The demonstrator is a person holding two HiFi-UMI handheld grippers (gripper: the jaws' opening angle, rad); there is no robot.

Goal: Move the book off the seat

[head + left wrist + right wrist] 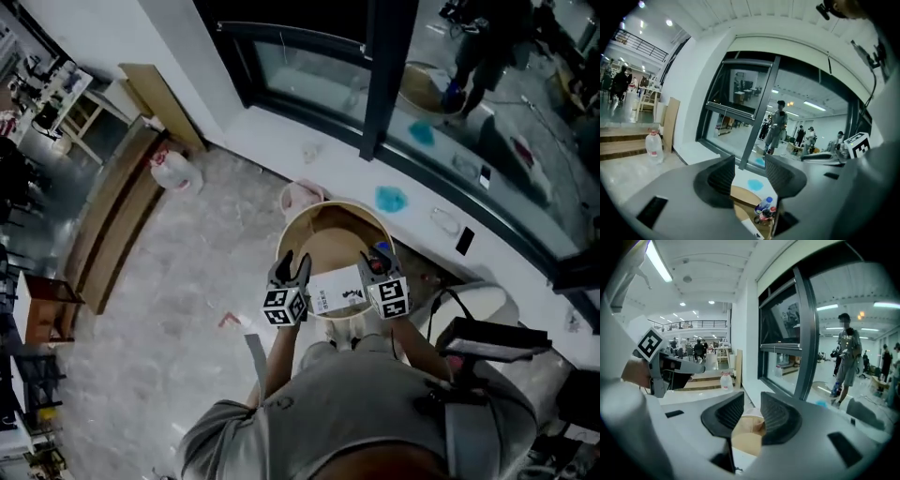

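While the white rectangular book (339, 289) is still lying at the front edge of the round tan wooden seat (328, 239), the task is looking barely begun, with gripping and lifting both remaining. Over the seat's front, the book is sitting between the left hand-held gripper (292, 262), gaping empty, and the right hand-held gripper (375, 262), standing narrowly open and pinching nothing.
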